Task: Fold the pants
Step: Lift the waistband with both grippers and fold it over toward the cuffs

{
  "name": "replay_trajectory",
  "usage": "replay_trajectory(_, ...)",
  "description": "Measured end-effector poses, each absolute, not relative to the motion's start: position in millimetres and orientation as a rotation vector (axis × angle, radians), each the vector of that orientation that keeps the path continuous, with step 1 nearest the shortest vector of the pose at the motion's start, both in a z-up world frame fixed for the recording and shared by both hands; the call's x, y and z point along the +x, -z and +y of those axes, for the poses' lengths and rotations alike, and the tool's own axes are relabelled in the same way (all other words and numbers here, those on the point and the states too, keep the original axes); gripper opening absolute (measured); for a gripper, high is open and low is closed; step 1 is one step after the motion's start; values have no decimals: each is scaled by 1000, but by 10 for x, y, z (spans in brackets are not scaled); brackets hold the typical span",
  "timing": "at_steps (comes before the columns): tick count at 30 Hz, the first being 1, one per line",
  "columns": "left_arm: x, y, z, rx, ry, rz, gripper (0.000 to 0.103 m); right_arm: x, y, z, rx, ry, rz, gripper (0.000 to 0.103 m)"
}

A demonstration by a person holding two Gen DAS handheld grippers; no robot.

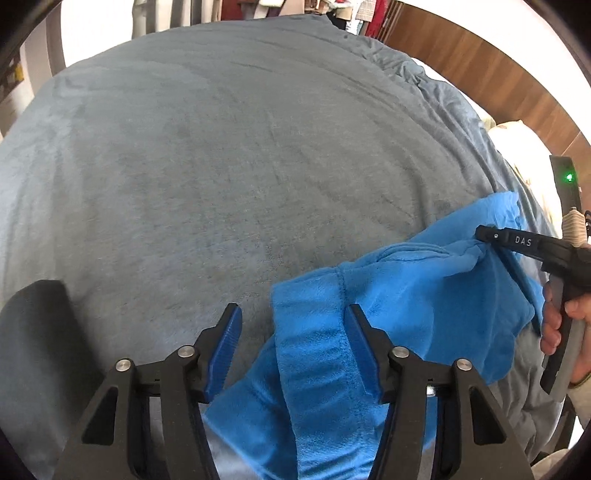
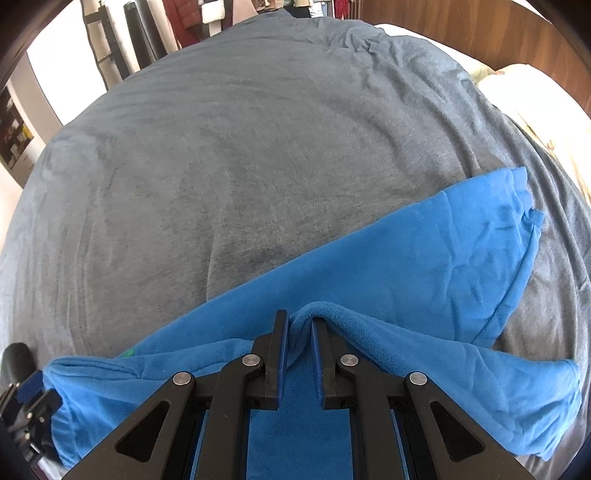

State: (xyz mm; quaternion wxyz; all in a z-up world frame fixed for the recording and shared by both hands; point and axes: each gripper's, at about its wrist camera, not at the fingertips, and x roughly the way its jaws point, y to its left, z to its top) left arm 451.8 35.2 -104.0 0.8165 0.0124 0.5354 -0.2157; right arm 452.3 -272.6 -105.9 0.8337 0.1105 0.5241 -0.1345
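The blue fleece pants [image 1: 406, 306] lie bunched on a grey blanket [image 1: 221, 166] at the near right. My left gripper [image 1: 293, 321] is open, its jaws wide apart over the waistband end of the pants, which runs between them. My right gripper [image 2: 298, 325] is shut on a pinched fold of the pants [image 2: 424, 258]; fabric is bunched between its jaws. In the left wrist view the right gripper [image 1: 484, 236] grips the cloth at the far right. In the right wrist view the left gripper [image 2: 29, 398] shows at the lower left edge.
The grey blanket [image 2: 240, 166] covers a bed. A cream pillow [image 2: 535, 99] lies at the right, against a wooden headboard [image 2: 480, 33]. Hanging clothes [image 2: 192, 14] and a rack stand beyond the far edge. A dark object [image 1: 40, 332] sits at the near left.
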Motion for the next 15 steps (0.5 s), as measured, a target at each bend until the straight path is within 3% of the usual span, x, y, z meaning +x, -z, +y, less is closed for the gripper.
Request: replay_trajectory(15, 4864, 1442, 355, -163, 518, 1238, 47, 4562, 1208, -2669, 150, 295, 1119, 12)
